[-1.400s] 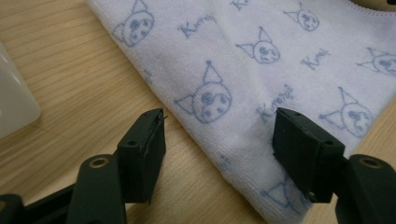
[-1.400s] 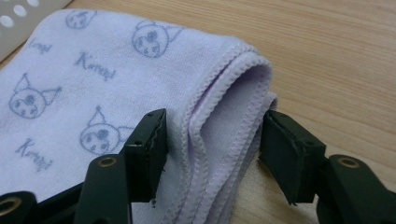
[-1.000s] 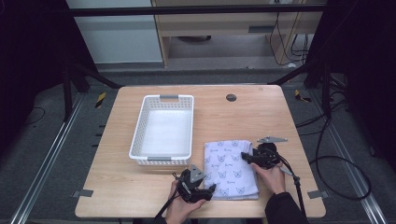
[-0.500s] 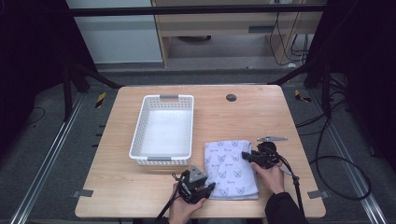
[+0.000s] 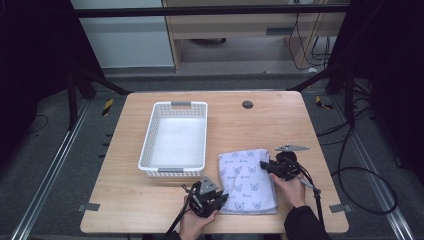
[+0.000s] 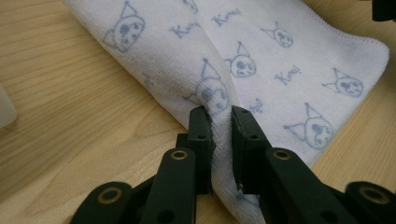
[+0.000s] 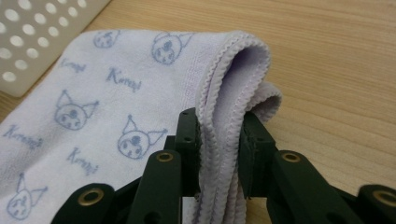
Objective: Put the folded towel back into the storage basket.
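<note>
A white perforated basket (image 5: 175, 140) sits empty on the left half of a light wooden bench (image 5: 150, 210), its long side running away from the person. Near the front edge, just right of the basket's near end, the left tongs (image 5: 221, 198) are clenched on the near left corner of a folded pale lilac towel (image 5: 247, 172) printed with small cartoon faces; in the left gripper view the two black jaws pinch a raised ridge of the cloth (image 6: 280, 60) between them, with the rest of it spread flat on the wood beyond. The towel lies on the right front part of the bench, close beside the basket but not touching it. At its far right corner the right tongs (image 5: 263, 165) grip the stitched edge; in the right gripper view the jaws close on several stacked layers of hem (image 7: 224, 116), which bulge upward in a loop above them, and a corner of the basket (image 7: 32, 32) shows at upper left. A small dark round fitting (image 5: 247, 104) is set into the bench toward its far edge.
</note>
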Tool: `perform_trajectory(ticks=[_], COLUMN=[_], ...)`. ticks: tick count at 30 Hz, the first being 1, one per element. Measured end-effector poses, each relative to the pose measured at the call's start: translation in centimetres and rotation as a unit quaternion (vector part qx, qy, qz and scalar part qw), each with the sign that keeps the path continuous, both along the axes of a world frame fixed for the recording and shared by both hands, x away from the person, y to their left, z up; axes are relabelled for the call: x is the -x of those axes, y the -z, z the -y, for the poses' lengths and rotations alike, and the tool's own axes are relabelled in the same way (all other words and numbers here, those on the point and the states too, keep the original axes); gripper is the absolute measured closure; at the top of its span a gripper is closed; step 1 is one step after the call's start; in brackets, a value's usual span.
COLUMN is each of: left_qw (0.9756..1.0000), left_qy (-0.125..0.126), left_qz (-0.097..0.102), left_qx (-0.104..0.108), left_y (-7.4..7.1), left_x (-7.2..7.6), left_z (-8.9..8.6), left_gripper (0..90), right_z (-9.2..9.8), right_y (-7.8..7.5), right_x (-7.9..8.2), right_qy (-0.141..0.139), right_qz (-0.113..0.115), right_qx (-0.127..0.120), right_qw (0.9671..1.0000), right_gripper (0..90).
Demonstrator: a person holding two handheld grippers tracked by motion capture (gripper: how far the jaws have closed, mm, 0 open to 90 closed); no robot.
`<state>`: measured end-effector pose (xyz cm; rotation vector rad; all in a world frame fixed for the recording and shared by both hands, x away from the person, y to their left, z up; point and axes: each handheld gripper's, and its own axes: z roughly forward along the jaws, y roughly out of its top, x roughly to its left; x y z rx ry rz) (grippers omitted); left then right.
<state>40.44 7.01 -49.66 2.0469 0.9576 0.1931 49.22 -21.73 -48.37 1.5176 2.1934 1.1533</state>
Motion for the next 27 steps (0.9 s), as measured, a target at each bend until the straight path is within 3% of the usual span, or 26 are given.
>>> perform_trajectory(ticks=[12, 18, 27], left_qw=[0.9995, 0.9987, 0.9975], left_qy=[0.010, 0.007, 0.008], left_qz=[0.029, 0.046, 0.064], left_qx=[0.010, 0.021, 0.027], left_y=[-2.2, -3.5, -4.8], left_x=[0.4, 0.5, 0.7], left_z=[-0.7, -1.3, -1.6], left_gripper=[79.9, 79.9, 80.0], right_z=[0.0, 0.2, 0.3], right_y=[-2.1, -3.5, -4.8], right_x=[1.1, 1.7, 2.3], right_qy=[-0.005, -0.005, -0.005], right_qz=[0.032, 0.050, 0.073], right_qx=[-0.010, -0.033, -0.045], right_qw=[0.9994, 0.9982, 0.9963], right_gripper=[72.7, 72.7, 72.7])
